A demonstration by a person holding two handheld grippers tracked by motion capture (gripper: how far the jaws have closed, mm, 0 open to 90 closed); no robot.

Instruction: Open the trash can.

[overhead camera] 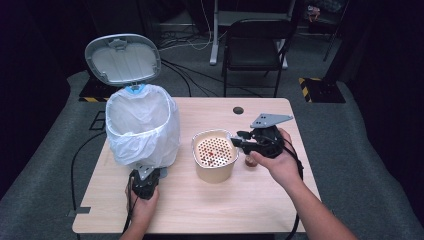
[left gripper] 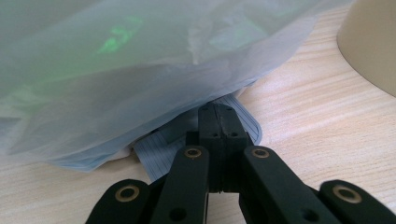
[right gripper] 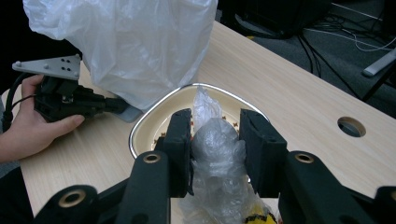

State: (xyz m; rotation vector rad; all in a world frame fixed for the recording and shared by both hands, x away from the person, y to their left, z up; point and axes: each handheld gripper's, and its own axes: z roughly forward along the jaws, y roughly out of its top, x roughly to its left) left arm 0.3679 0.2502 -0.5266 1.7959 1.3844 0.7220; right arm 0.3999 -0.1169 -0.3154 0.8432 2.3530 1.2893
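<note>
The bin (overhead camera: 141, 131), lined with a white plastic bag and with its lid (overhead camera: 123, 58) swung up behind, is the biggest thing on the table (overhead camera: 210, 210) and the likely place for the rubbish. Seen from above, it stands to the left of the right gripper (overhead camera: 239, 139), across the cream strainer bowl (overhead camera: 214, 155), which lies between the two. So the move I would expect is a carry leftward over the bowl and up to the open mouth of the bag, which sits higher than the gripper.

The right gripper is clearly the one to do it. Its jaws are part closed and squeezing a crumpled clear plastic wrapper (right gripper: 215, 154). The wrapper stands roughly upright between the pads: its twisted top pokes up past the fingertips, and the rest hangs down towards the hand, with a scrap of yellow at the bottom. In the right gripper view the strainer bowl (right gripper: 154, 123) is straight ahead and just below the wrapper, with the bag of the bin (right gripper: 135, 42) beyond it and to the left.

The left gripper (overhead camera: 146, 181) rests at the foot of the bin on the near side. Its jaws are pressed fully together, tips on the ribbed pedal (left gripper: 156, 154) under the bag's overhang, which probably keeps the lid raised. It is nearest the bin, but occupied.
</note>
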